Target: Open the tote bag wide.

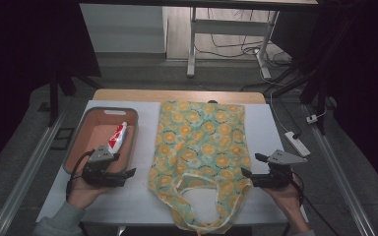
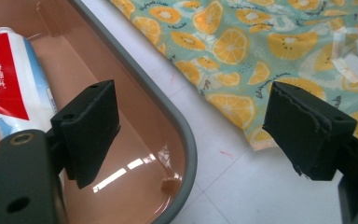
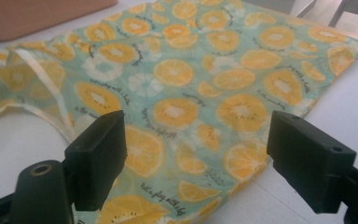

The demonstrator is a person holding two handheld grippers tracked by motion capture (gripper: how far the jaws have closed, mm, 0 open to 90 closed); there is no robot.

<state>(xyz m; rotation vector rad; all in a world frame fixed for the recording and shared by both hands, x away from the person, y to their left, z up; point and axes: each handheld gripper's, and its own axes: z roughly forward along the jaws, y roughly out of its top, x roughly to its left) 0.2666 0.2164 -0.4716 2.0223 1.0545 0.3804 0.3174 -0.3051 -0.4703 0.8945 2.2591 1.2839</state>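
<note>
1. While both hands rest at the near edge of the white surface [image 1: 138, 196], a cloth bag [image 1: 199, 142] printed with orange slices on a pale green ground lies flat between them, its looped handles [image 1: 197, 194] toward the person.
2. Left of the bag sits a shallow pink tray [image 1: 78, 132] with a grey rim, and a red, white and blue toothpaste tube [image 1: 117, 136] lies inside it toward the tray's far right part.
3. The left gripper [image 1: 128, 173] is held over the tray's near right corner. Its jaws stand wide apart with nothing between them.
4. Seen from the left gripper view, one jaw hangs over the tray interior beside the toothpaste tube [image 2: 9, 79], the other over the white surface [image 2: 242, 186] near the bag's edge [image 2: 233, 105], so the tray rim [image 2: 186, 140] runs between the two.
5. The right gripper [image 1: 251, 167] sits just beside the bag's right edge, close to where the handles begin. Its jaws are also spread wide and hold nothing.
6. From the right gripper view, both jaws frame the printed cloth [image 3: 186, 93], which lies smooth apart from the pale handle strap [image 3: 42, 79] curving at the left. A corner of the pink tray [image 3: 42, 16] shows at the top left, well apart from this gripper.
7. Beyond the surface, the floor holds a white desk frame [image 1: 226, 34], loose cables and a white power strip [image 1: 296, 142].
</note>
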